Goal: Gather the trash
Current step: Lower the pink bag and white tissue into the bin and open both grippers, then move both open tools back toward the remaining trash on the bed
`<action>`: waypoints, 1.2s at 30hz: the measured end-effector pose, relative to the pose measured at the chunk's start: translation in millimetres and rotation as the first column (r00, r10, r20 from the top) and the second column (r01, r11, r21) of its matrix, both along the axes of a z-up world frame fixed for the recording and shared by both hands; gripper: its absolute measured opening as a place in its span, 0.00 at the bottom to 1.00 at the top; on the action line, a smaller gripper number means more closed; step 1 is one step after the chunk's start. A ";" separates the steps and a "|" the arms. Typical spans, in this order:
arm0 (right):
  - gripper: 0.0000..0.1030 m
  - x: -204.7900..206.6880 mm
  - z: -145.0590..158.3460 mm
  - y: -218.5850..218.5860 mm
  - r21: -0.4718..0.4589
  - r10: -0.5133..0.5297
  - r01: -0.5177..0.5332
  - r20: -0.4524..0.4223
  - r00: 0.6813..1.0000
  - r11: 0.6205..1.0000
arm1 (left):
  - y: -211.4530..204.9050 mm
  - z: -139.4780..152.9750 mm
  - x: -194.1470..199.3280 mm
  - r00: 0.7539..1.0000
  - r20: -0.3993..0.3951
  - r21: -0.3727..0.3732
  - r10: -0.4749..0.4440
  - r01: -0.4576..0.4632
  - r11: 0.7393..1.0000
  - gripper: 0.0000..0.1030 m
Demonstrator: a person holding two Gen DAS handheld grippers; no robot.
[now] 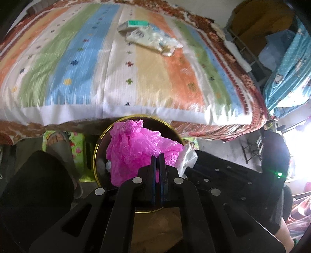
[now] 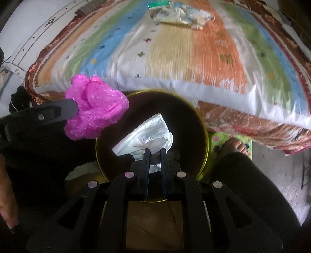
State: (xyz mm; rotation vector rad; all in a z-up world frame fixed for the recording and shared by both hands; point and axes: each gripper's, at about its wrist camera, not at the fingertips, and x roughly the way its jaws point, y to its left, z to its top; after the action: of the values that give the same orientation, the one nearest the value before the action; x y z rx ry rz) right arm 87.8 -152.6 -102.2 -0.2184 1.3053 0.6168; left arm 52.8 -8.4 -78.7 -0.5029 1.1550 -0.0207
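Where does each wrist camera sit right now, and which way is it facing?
Left wrist: behind the left gripper, aimed down-forward at the bin and bed; the pink bag is pinched in its jaws; sandalled foot left.
Right wrist: behind the right gripper, over the bin; its jaws grip the white bag; bare toes right.
Shared: bin, pink bag, bed, cartons.

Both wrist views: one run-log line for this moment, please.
left gripper: shut on pink bag | right gripper: shut on white bag | both over bin | wrappers on bed
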 end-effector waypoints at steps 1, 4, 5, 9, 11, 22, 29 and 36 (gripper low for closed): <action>0.09 -0.3 -2.0 0.4 -0.005 -0.002 0.002 -0.003 1.000 1.000 | -0.3 -2.8 2.0 1.000 -0.011 0.009 0.000 0.000 1.000 0.02; 0.09 2.4 -12.5 2.5 -0.018 -0.010 0.009 -0.035 0.999 1.000 | 0.0 -8.2 5.9 1.000 -0.029 0.022 0.004 -0.003 1.000 0.02; 0.09 4.0 -14.8 2.3 -0.021 -0.013 0.012 -0.046 0.999 1.000 | 1.5 -11.1 7.4 0.999 -0.040 0.018 0.010 -0.009 1.000 0.02; 0.09 12.2 -26.9 3.7 -0.048 -0.027 0.023 -0.083 0.996 0.999 | 7.5 -22.4 12.2 0.996 -0.082 -0.002 0.035 -0.035 0.999 0.02; 0.15 16.6 -31.0 3.0 -0.041 -0.046 0.042 -0.103 0.994 0.998 | 8.3 -25.9 14.5 0.995 -0.088 0.010 0.042 -0.041 0.999 0.02; 0.56 33.5 -21.3 -1.7 0.019 -0.101 0.103 -0.099 0.990 0.994 | 26.0 -17.7 24.5 0.990 -0.059 0.007 0.125 -0.125 0.992 0.50; 0.64 32.6 -1.0 12.4 0.009 -0.045 0.045 0.029 0.999 0.999 | 45.1 -1.5 34.8 0.987 -0.029 0.023 0.158 -0.157 0.987 0.52; 0.64 46.9 21.0 12.3 -0.020 -0.005 0.008 0.136 0.991 1.000 | 67.0 20.9 48.3 0.991 0.011 0.043 0.136 -0.136 0.990 0.62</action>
State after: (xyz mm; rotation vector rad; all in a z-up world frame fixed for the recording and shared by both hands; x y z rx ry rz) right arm 134.7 -140.3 -81.2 -0.2682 1.1811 0.5740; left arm 101.0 58.7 -57.8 -0.5414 1.1090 0.1202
